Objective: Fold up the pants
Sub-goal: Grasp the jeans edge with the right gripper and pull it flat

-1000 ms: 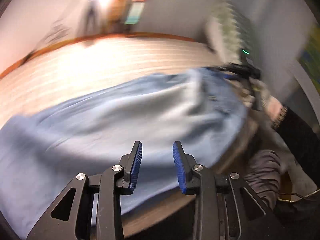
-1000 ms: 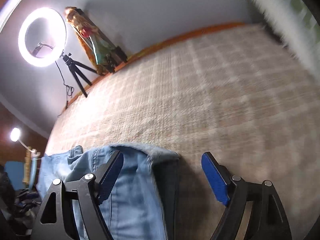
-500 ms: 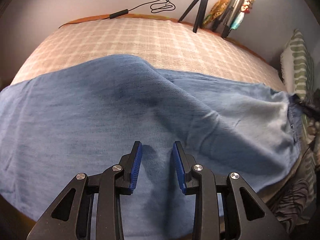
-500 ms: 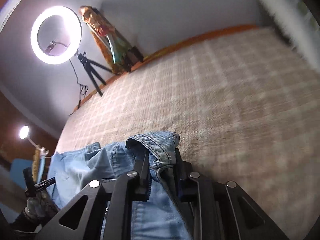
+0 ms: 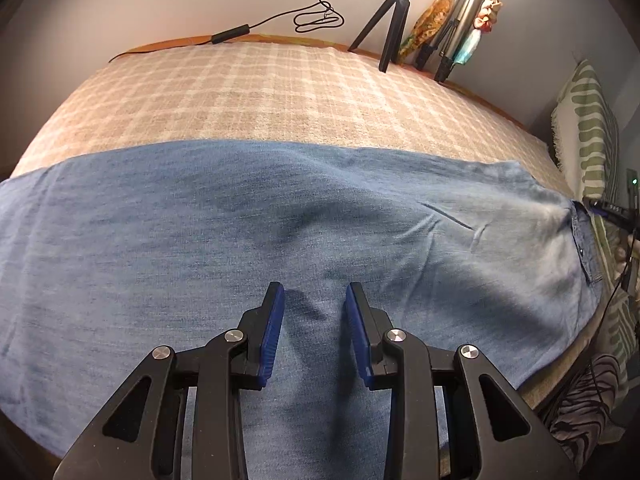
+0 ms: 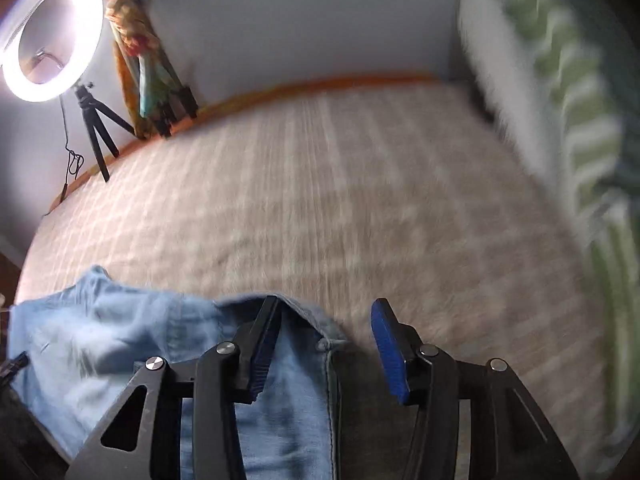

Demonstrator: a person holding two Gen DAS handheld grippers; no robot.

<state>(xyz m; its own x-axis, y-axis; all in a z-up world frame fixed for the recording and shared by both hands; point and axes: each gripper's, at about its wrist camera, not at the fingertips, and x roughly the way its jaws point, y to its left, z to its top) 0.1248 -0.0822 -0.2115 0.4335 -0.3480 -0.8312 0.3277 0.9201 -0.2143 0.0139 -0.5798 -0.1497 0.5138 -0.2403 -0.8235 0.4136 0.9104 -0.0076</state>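
Blue denim pants point(image 5: 240, 220) lie spread flat across the bed, with the waist toward the right. My left gripper point(image 5: 315, 292) points down over the middle of the fabric. Its blue pads point(image 5: 272, 328) stand a little apart with only flat denim showing under the gap, so it grips nothing. In the right wrist view the pants point(image 6: 120, 328) end at the waistband point(image 6: 316, 320). My right gripper point(image 6: 326, 306) is there and its jaws are opening. The waistband edge lies loose between them, near the left pad point(image 6: 266, 340), and the right pad is well clear of it.
A beige checked blanket point(image 5: 260, 92) covers the bed. Against the far wall stand a ring light on a tripod point(image 6: 48, 36), a second tripod point(image 5: 448, 52) draped with colourful cloth, and a cable point(image 5: 316, 20). A green striped pillow point(image 5: 588, 132) lies at the right. The bed's front edge runs close below the pants.
My left gripper swung over the middle of the pants and settled there, its gap unchanged. My right gripper shut on the waistband, then opened, let it go and rose a little.
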